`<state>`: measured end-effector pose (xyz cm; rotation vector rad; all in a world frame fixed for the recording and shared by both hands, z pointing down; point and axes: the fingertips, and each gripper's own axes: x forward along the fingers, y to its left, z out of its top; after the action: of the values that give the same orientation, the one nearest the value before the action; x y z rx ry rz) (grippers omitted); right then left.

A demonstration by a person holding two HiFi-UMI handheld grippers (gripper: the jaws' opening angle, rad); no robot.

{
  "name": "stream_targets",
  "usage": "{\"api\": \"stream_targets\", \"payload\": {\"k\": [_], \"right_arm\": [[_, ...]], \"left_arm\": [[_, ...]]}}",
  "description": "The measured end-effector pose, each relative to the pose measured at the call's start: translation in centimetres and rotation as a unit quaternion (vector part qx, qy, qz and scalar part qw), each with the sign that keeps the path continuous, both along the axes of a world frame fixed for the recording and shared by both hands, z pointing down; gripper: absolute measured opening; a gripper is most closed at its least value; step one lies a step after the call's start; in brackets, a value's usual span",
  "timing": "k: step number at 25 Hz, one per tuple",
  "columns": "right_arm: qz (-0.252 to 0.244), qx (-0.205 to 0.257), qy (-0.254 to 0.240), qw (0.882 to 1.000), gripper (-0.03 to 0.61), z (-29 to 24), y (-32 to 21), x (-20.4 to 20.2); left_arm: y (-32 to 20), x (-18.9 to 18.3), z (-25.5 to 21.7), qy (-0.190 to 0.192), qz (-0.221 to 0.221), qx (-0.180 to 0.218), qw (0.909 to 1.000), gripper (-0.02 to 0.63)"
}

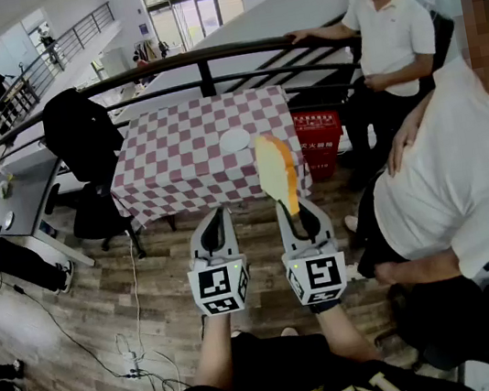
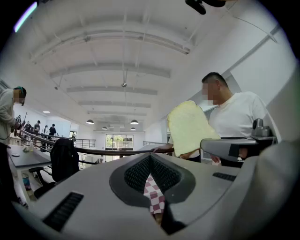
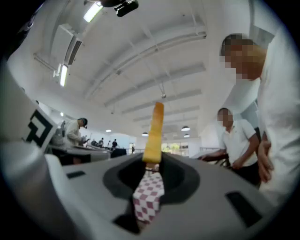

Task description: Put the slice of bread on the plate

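Note:
In the head view my right gripper [image 1: 292, 214] is shut on the lower edge of a slice of bread [image 1: 275, 174], which stands upright, pale face to the left and brown crust to the right. In the right gripper view the bread [image 3: 154, 131] rises edge-on from the jaws [image 3: 152, 164]. The left gripper [image 1: 217, 211] hangs beside it, shut and holding nothing; its own view shows the bread [image 2: 189, 127] to the right. Ahead and below, a small white plate [image 1: 235, 139] lies on the table with the red-and-white checked cloth [image 1: 175, 169]. Both grippers are short of the table, over the wooden floor.
A dark curved railing [image 1: 203, 60] runs behind the table. A red crate [image 1: 319, 138] stands at the table's right. Two people in white shirts [image 1: 390, 36] stand close on the right. A black chair with a jacket [image 1: 78, 134] is left of the table. Cables [image 1: 131, 348] lie on the floor.

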<state>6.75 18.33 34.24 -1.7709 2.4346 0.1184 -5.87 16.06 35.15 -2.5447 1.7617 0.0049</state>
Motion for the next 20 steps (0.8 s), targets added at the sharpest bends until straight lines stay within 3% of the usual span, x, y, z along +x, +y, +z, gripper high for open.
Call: {"api": "stream_targets", "payload": {"k": [11,20], "right_arm": [[-0.004,-0.025,-0.006,1.000,0.094,2.1,0.0,2.3],[-0.020,-0.058,-0.027,0.998,0.094,4.4,-3.0,0.5]], "left_arm": [[0.4,3.1,2.2,0.000,0.008,-0.019,0.9998,0.018],[-2.3,1.5,4.4,0.013,-0.001,-0.040,0.9991,0.018]]}}
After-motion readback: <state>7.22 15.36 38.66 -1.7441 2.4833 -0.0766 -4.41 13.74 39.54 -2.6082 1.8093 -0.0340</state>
